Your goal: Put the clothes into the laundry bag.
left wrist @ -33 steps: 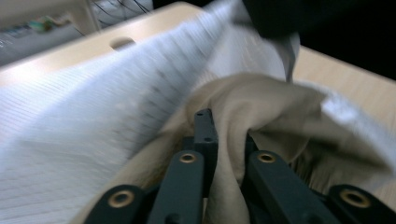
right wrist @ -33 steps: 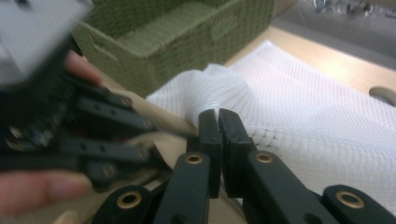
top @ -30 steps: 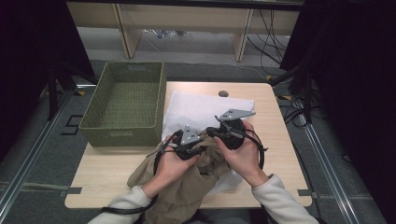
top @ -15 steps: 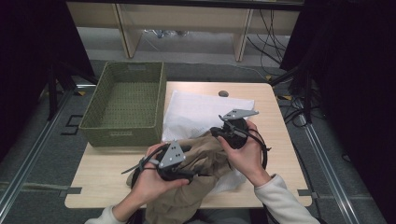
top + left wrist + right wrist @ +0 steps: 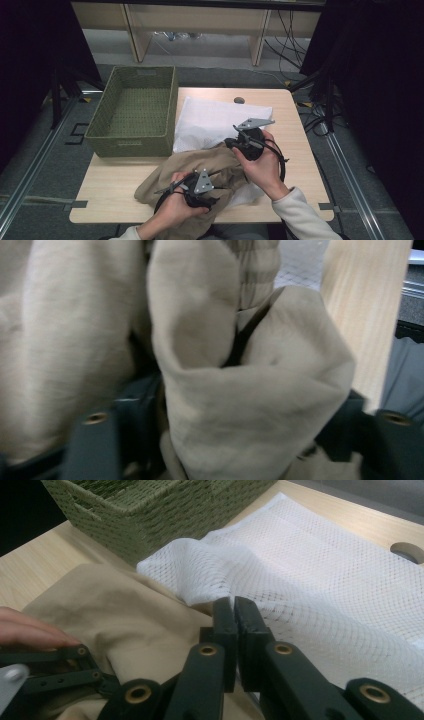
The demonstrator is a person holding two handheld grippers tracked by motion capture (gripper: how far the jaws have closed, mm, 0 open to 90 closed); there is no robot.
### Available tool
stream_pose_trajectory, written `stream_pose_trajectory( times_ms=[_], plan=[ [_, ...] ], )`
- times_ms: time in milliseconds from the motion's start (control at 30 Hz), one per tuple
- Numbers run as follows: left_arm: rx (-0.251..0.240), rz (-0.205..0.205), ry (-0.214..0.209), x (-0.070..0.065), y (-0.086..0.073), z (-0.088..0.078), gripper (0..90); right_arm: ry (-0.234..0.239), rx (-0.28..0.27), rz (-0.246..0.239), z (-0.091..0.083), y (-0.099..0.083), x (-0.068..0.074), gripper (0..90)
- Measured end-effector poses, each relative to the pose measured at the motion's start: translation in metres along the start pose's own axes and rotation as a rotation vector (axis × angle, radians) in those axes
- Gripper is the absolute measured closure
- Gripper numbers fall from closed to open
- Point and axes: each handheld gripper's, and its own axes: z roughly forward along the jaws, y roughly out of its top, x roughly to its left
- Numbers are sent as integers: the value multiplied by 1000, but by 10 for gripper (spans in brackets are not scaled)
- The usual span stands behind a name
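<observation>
Tongs number two. The right tongs (image 5: 234, 605) pinch one white mesh bag (image 5: 215, 120); the left tongs (image 5: 175, 187), jaws just closing, seemingly gape around one tan garment (image 5: 210, 162). One basket (image 5: 132, 145) stands on the table (image 5: 295, 115).

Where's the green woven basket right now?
In the high view the green woven basket stands at the table's far left corner, beside the white mesh bag's left edge, beyond the tan garment.

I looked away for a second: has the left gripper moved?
Yes. The left gripper has come back from mid-table, away from the basket, toward the table's near edge, over the tan cloth. Its jaws have just been moving.
</observation>
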Motion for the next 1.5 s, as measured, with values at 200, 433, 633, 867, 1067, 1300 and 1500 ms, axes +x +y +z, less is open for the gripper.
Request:
stream_pose_trajectory(
  times_ms=[200,433,633,867,1067,1300,1500],
  plan=[
    [29,-55,-29,9,-2,5,709,11,5,2,0,1,2,897],
    [-99,-182,-21,15,12,-13,818,18,-5,2,-3,3,8,897],
    [-224,-222,-17,19,38,-34,820,25,-38,-21,-9,7,11,897],
    [-263,-237,34,26,56,-40,817,31,-73,-15,-19,11,12,897],
    [-168,-217,113,39,47,-21,817,36,-66,13,-21,11,11,897],
    [-253,-252,154,38,50,-22,820,35,-71,0,-20,11,9,898],
    [-330,-214,229,42,63,-43,822,24,-96,27,-24,12,6,897]
  ],
)
